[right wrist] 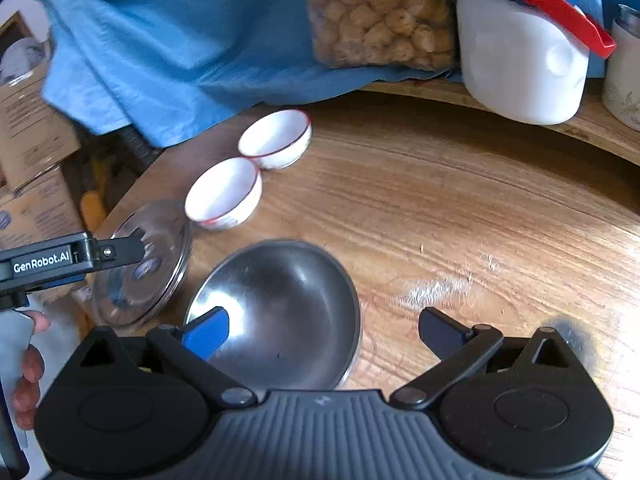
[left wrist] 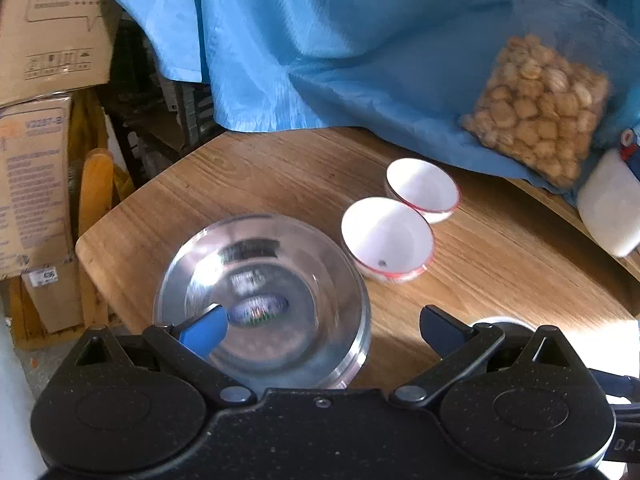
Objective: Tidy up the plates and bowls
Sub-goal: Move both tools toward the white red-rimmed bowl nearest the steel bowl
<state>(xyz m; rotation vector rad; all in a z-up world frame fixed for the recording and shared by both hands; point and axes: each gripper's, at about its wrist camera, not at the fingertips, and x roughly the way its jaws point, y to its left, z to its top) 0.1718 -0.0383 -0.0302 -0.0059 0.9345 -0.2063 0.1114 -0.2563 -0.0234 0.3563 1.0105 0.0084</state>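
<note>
A shiny steel plate [left wrist: 260,300] lies near the table's left edge, right under my open left gripper [left wrist: 324,322], whose left finger hangs over it. The plate also shows in the right wrist view [right wrist: 148,268], with the left gripper's finger over it. A steel bowl [right wrist: 280,312] sits under my open, empty right gripper [right wrist: 324,324]. Two white bowls with red rims stand side by side beyond: the nearer one [left wrist: 386,238] [right wrist: 224,194] and the farther one [left wrist: 422,188] [right wrist: 276,138].
A round wooden table [right wrist: 460,220] carries everything. At its back lie a blue cloth [left wrist: 320,48], a bag of nuts [left wrist: 540,108] and a white jar with a red latch [right wrist: 520,56]. Cardboard boxes [left wrist: 36,120] stand off the left edge.
</note>
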